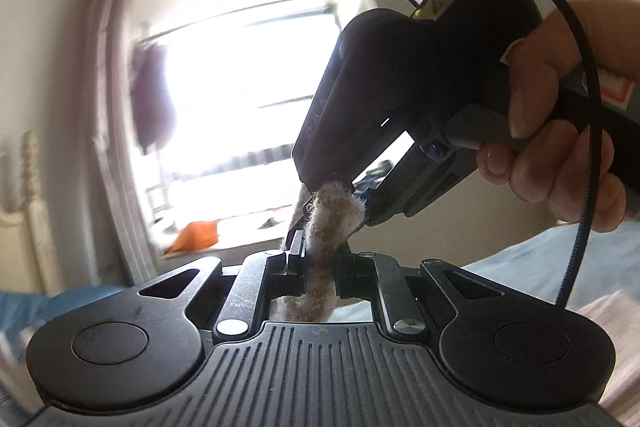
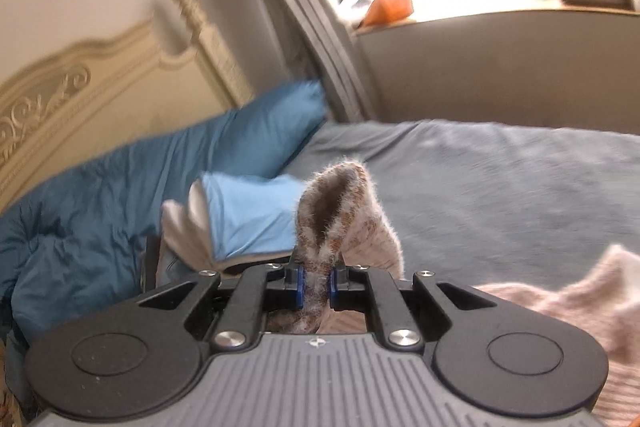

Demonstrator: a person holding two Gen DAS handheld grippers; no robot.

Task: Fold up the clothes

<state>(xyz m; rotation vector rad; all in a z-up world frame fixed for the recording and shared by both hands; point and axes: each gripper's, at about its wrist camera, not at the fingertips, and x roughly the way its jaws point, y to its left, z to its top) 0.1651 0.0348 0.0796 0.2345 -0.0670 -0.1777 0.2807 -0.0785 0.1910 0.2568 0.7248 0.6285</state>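
Blue pillow (image 2: 248,131) against cream headboard (image 2: 100,83); orange item (image 2: 390,9) on windowsill.

Fuzzy pink-and-brown knit garment (image 2: 340,211) bunched upright above the bed.

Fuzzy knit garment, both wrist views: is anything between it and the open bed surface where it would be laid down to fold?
Nothing visible. Both the left gripper and the right gripper are shut on the fuzzy knit garment, and the grey bedspread ahead lies bare. The folded blue cloth sits off to the left.
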